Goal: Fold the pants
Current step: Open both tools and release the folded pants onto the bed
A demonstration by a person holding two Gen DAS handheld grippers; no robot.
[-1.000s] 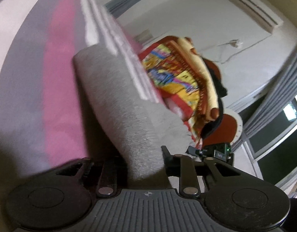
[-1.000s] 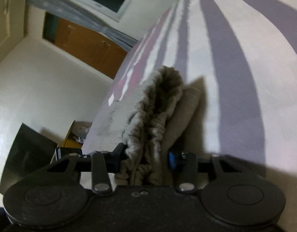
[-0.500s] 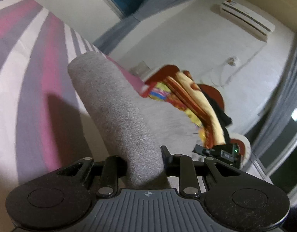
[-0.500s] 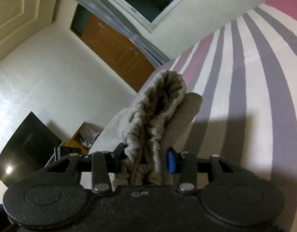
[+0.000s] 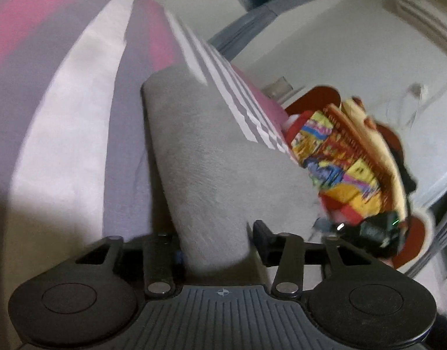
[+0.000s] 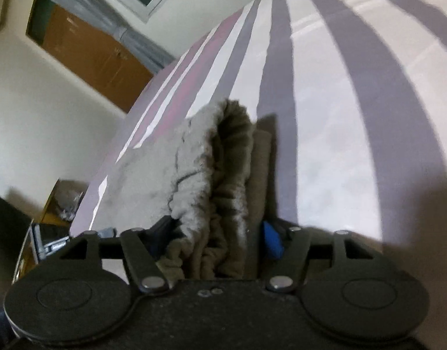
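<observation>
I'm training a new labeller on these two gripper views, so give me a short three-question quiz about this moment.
1. True or false: the left gripper is shut on a smooth fold of the grey pants.
2. Which part of the pants does the right gripper pinch? A) a smooth leg B) the gathered, ruffled waistband C) nothing
3. Fill in: the pants hang over a bedsheet striped white, purple and ____.

Key: 1 true; 2 B; 3 pink.
</observation>
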